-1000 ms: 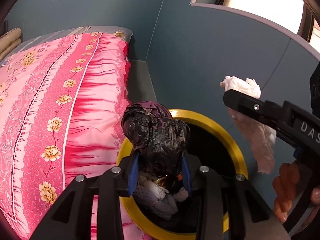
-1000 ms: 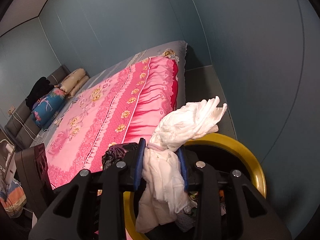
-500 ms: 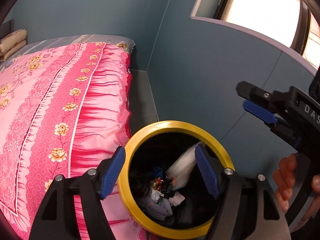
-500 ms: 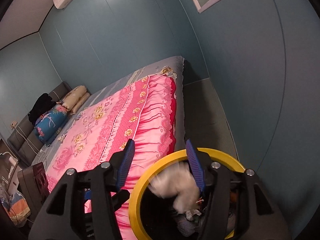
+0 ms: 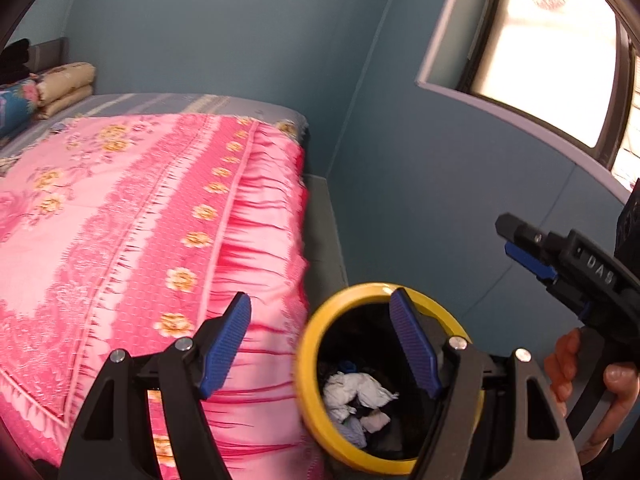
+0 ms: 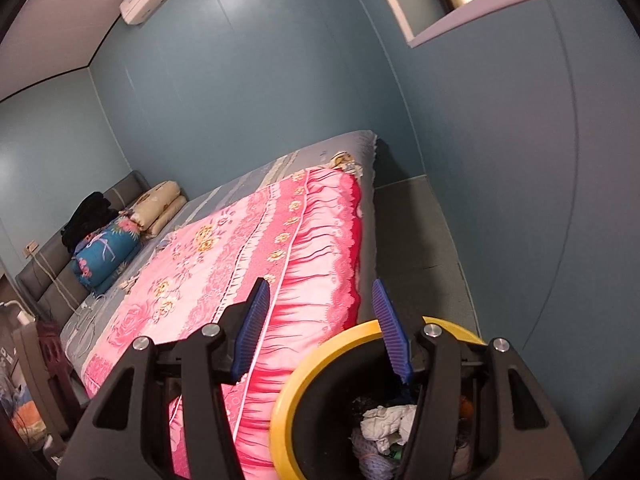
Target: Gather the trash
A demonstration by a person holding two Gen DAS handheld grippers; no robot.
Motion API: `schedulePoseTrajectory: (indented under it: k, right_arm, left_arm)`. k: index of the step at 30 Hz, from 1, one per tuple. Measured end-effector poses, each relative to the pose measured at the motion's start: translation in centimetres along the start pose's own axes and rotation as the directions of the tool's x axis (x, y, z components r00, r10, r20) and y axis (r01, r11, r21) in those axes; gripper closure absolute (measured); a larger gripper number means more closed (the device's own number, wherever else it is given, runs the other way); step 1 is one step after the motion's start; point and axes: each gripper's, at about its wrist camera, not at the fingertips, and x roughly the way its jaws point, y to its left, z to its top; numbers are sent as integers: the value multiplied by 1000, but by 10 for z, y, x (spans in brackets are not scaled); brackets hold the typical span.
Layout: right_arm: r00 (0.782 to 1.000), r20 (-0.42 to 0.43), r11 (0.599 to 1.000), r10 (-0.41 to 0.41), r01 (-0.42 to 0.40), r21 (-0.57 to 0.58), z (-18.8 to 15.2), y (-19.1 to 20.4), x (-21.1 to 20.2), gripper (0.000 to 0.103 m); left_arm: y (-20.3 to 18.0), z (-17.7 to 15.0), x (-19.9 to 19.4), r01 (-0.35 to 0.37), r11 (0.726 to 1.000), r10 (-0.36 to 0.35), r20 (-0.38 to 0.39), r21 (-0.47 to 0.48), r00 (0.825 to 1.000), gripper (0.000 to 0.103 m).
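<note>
- Crumpled white tissue trash (image 5: 356, 392) lies inside the round black bin with a yellow rim (image 5: 308, 364), on top of other dark and pale scraps; the bin stands on the grey floor between the bed and the blue-grey wall.
- Far left: a bed under a pink floral quilt with a red ruffled edge (image 5: 132, 216) touches the bin's side.
- The left gripper (image 5: 320, 344), black with blue ribbed pads, hangs above the bin, jaws spread, nothing between them.
- The right gripper (image 6: 320, 328) likewise has its jaws apart and empty above the rim.
- Far right in the left wrist view, a hand (image 5: 592, 384) holds the right gripper's handle below a bright window (image 5: 548, 48).
</note>
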Motion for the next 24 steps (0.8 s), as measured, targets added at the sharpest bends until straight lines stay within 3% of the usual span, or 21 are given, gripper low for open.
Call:
schedulePoseTrajectory:
  k: [7, 12, 18, 24]
  right_arm:
    - [998, -28, 995, 64, -66, -79, 0, 38, 16, 50]
    - [993, -32, 981, 110, -113, -158, -6, 77, 25, 46]
    - [986, 1, 962, 169, -165, -220, -12, 119, 18, 28]
    - [975, 89, 943, 204, -171, -284, -23, 150, -5, 9]
  left_arm:
    - [37, 7, -46, -126, 991, 130, 89, -49, 988, 32]
    - [62, 11, -83, -230, 969, 243, 154, -94, 958, 27]
    - [72, 9, -123, -318, 940, 339, 231, -126, 912, 13]
    - [80, -2, -158, -359, 916, 397, 287, -178, 872, 8]
